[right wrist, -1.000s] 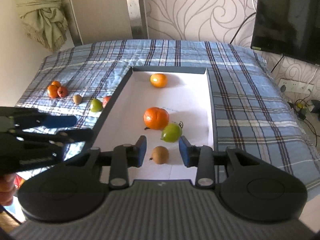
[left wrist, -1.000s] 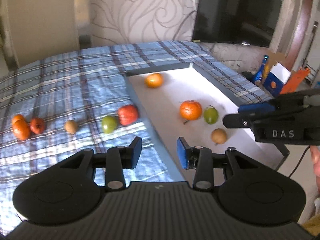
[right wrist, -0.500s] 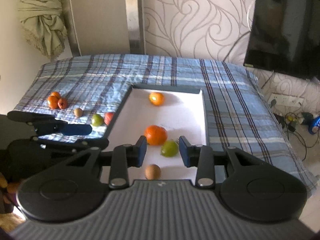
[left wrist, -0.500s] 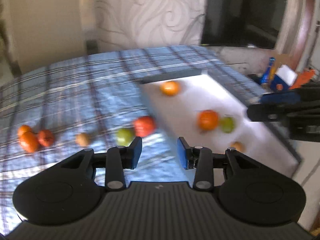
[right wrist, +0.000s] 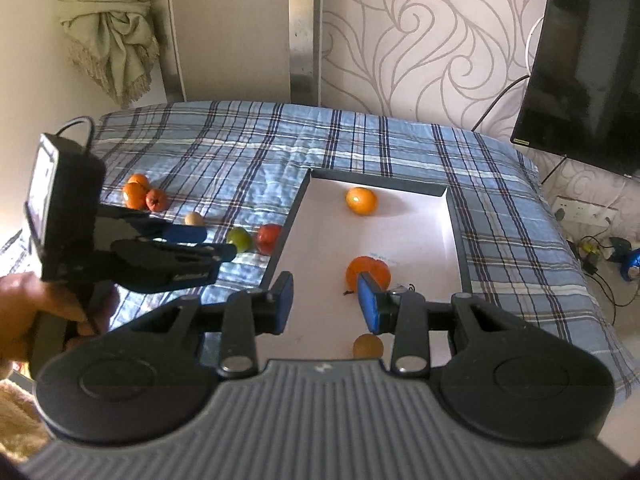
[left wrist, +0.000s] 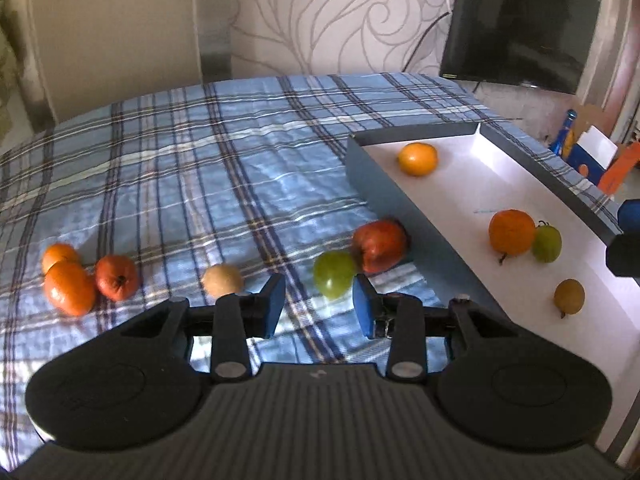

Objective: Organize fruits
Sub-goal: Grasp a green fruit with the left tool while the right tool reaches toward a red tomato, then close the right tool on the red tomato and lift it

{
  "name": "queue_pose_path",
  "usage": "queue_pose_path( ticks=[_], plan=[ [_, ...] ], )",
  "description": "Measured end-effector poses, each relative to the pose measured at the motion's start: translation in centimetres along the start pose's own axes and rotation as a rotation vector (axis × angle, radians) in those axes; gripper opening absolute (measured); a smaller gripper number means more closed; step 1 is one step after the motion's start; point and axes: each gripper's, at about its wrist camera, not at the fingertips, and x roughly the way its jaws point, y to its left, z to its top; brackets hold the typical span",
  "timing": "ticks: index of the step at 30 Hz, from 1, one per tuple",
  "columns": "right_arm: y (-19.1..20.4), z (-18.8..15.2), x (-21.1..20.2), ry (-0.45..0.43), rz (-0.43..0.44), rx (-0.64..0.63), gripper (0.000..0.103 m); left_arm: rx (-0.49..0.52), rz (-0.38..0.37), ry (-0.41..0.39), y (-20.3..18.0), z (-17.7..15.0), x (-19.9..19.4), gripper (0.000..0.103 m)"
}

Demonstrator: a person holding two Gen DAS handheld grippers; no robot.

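Blue pads line both pairs of fingers. The left gripper (left wrist: 318, 302) is pitched downward over the bedspread, its jaws parted with nothing between them; the green fruit (left wrist: 334, 273) lies just beyond its fingertips, touching the red apple (left wrist: 379, 245), which rests against the outer wall of the tray (left wrist: 390, 196). In the right wrist view a hand (right wrist: 38, 318) grips the handle of that left tool at the left edge of the picture. The right gripper (right wrist: 325, 303) is likewise tilted down, above the near part of the tray, jaws apart and empty.

Surface: a blue plaid bedspread (left wrist: 192, 184), lightly wrinkled. On the cloth, well left of the tray, three orange-red fruits (left wrist: 86, 278) sit clustered and touching; a small tan fruit (left wrist: 222, 279) lies between that cluster and the green one. Inside the tray (white floor, dark grey walls) are four fruits: a yellow-orange one (left wrist: 417, 158) near the far end, a large orange (left wrist: 511, 231) touching a second green fruit (left wrist: 546, 243), and a small brown fruit (left wrist: 569, 297) nearest the camera.

Room: swirl-patterned wallpaper (right wrist: 420, 40), a dark television (right wrist: 592, 64) at right, a knotted pale curtain (right wrist: 116, 36) at left, and cables with a wall socket (right wrist: 580, 210) beside the bed
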Motion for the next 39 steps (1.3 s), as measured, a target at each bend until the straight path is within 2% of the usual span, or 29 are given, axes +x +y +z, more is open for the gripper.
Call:
queue_pose_path(
  ticks=[3,5,6,14,21,25,29,33,35,39],
  plan=[
    [0.7,0.2,0.1,0.003,-0.008,-0.009,0.038,0.019,-0.029,0.000,0.0,0.3,0.7,0.037],
    [1.4,0.3,0.4,0.004,-0.011,-0.017,0.038,0.038,-0.054,-0.006,0.0,0.5,1.0,0.029],
    [1.7,0.4,0.5,0.005,-0.011,-0.022,0.038,0.050,-0.063,-0.009,-0.1,0.5,1.1,0.028],
    [4.6,1.5,2.6,0.010,0.029,-0.055,0.037,0.069,-0.104,-0.007,1.7,-0.5,-0.1,0.027],
    [6.6,3.5,5.7,0.016,0.067,-0.083,0.037,0.058,-0.087,-0.005,4.1,-1.8,-2.0,0.027],
    [6.4,4.1,8.4,0.078,0.102,0.002,0.037,0.039,-0.069,-0.008,5.8,-2.2,-2.6,0.027],
    [7.0,3.9,10.0,0.111,0.030,0.007,0.037,0.034,-0.059,-0.007,7.0,-2.2,-2.8,0.027],
    [7.9,3.6,11.2,0.108,-0.116,-0.027,0.035,0.046,-0.075,-0.001,7.9,-2.4,-2.8,0.027],
    [8.4,3.4,12.1,0.140,-0.146,-0.048,0.035,0.063,-0.088,-0.004,8.1,-2.4,-2.8,0.027],
    [10.3,2.6,13.7,0.160,-0.241,-0.189,0.035,0.084,-0.114,-0.006,8.4,-2.4,-2.7,0.027]
  ],
)
